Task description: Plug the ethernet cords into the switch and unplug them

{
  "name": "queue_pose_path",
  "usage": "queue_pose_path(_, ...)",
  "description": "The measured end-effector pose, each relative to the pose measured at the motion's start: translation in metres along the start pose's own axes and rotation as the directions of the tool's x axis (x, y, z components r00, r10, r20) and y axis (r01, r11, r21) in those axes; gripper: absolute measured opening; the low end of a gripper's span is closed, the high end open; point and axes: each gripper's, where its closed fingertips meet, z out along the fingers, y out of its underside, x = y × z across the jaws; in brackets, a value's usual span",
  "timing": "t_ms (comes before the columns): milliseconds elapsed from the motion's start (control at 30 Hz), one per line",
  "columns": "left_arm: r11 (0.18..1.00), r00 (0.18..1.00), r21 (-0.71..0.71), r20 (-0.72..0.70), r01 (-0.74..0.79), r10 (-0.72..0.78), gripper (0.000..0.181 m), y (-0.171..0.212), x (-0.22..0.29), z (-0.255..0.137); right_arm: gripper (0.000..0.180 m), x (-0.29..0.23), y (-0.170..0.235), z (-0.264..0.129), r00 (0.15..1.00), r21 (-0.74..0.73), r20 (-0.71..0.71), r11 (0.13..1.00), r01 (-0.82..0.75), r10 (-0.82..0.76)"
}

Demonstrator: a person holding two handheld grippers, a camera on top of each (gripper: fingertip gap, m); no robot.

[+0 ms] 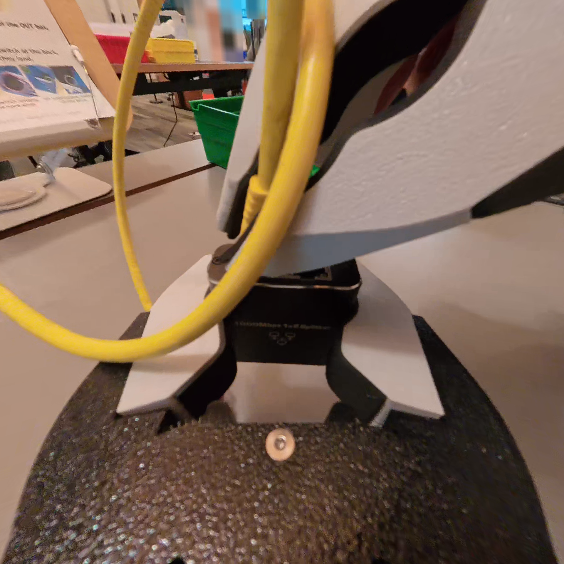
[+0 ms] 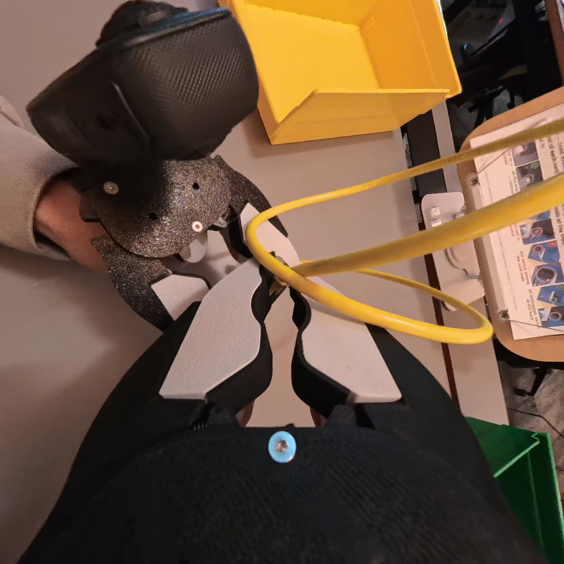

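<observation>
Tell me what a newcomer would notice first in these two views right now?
The yellow cord looping across the middle of both views grabs the eye first. In the left wrist view the left gripper clamps the small black switch low at centre, while the right gripper comes down from the upper right pinching the cord's plug just above it. Behind, a yellow bin and a green bin sit on the table.

Speckled black left tongs (image 1: 288, 308) body, grey fingers (image 1: 171, 335), silver screw (image 1: 280, 444), black right tongs (image 2: 279, 283), beige sleeve (image 2: 18, 183)
</observation>
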Motion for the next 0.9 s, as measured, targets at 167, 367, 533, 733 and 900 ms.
queue_pose_path(167, 1.0, 1.0, -0.007, -0.03, -0.002, 0.002, 0.075, -0.002, 0.006, 0.0, 0.013, -0.003, -0.003, -0.002, 0.998, 0.016, 0.031, 0.998, -0.056, 0.055)
queue_pose_path(367, 0.999, 0.999, -0.042, -0.034, -0.007, 0.006, 0.075, -0.003, 0.005, -0.001, 0.024, 0.006, -0.003, -0.005, 0.986, 0.022, -0.118, 0.993, -0.112, 0.114)
queue_pose_path(533, 0.998, 1.0, -0.058, -0.025, -0.006, 0.004, 0.075, -0.006, -0.001, -0.005, 0.048, -0.001, 0.006, -0.022, 0.97, 0.037, -0.198, 0.99, -0.134, 0.139)
queue_pose_path(733, 0.995, 0.99, 0.005, -0.106, 0.095, -0.094, 0.075, -0.018, 0.003, -0.01, 0.05, -0.003, 0.006, -0.032, 0.906, 0.227, -0.157, 0.907, -0.355, 0.394)
queue_pose_path(900, 0.975, 0.966, 0.089, -0.181, 0.201, -0.183, 0.075, -0.034, 0.0, -0.021, 0.049, 0.002, -0.002, -0.05, 0.85, 0.399, -0.075, 0.797, -0.454, 0.521)
